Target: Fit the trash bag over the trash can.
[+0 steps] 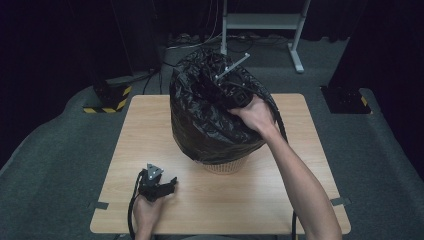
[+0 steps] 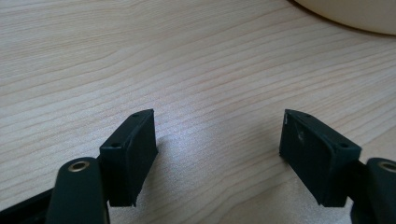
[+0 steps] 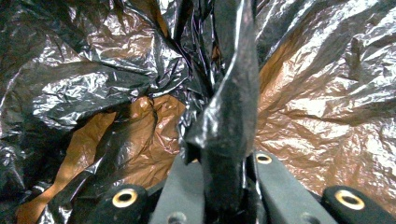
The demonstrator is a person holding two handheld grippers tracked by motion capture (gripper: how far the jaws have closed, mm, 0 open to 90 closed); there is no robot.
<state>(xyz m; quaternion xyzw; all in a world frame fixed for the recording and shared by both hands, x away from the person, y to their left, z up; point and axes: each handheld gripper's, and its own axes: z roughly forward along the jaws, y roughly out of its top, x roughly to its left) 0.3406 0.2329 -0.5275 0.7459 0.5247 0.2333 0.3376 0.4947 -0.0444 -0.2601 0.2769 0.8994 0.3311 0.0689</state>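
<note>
The left gripper [image 1: 167, 186] rested low at the near left, held in the left hand [image 1: 146, 212], its jaws standing wide apart. The right arm [image 1: 300, 185] stretched far forward, and the right gripper [image 1: 212, 85] was clamped tight.

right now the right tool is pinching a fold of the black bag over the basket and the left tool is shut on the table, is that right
Not quite: the left tool is open, its jaws standing wide apart over the bare wooden table, as the left gripper view shows. The rest holds: the right tool is shut on a fold of the black bag over the basket.
</note>
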